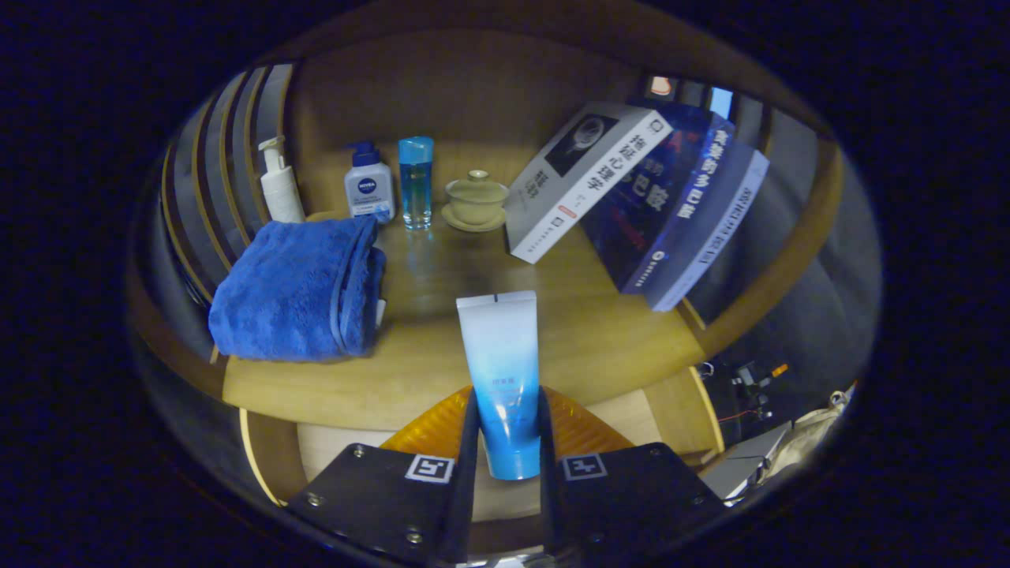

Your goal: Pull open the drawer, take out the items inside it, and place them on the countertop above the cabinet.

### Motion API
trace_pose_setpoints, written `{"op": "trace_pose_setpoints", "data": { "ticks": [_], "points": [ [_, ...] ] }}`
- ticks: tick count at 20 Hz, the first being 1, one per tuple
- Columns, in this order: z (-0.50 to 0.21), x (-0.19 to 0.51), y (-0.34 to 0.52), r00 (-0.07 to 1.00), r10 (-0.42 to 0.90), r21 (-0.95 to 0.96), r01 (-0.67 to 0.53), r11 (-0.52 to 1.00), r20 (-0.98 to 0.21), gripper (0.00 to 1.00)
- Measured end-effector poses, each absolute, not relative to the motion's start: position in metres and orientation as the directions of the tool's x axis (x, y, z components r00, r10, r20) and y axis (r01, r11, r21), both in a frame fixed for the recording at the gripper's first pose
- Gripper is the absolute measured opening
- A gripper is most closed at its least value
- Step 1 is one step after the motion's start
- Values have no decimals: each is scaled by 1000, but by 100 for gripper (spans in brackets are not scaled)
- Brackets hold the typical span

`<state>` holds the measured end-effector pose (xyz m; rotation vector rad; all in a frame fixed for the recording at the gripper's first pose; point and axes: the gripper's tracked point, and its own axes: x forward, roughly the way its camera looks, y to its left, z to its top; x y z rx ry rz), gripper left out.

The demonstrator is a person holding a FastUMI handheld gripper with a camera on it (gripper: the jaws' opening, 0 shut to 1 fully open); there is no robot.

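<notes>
- The countertop [600,331] spreads ahead of the fingers; leaning books [631,197] stand at its far right, a folded blue towel [296,288] at its left, and bottles and a lidded cup [476,201] line the back.
- The tube [501,379] stands between the fingers, its crimped end reaching over the counter's near edge.
- The gripper [505,442] is closed narrow on the tube's lower end, both fingers pressing it.
- Step in hand: carrying the item to the counter. Whether the tube touches the wood yet is hard to tell; next likely calls for lowering onto the bare patch ahead, then releasing.
</notes>
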<state>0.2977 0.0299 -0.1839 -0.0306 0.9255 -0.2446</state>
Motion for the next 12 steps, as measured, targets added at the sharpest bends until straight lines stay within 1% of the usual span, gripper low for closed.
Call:
{"op": "trace_pose_setpoints", "data": {
  "ticks": [4,8,9,10,12],
  "points": [
    [-193,330,37,625,-144,-49,168,985,-767,35],
    [-206,343,30,634,-137,-49,154,987,-762,35],
    [-207,343,31,636,-127,-49,139,989,-761,36],
    [-203,345,33,654,-115,-46,122,991,-747,44],
    [-190,348,37,707,-88,-20,105,994,-702,45]
  ]
}}
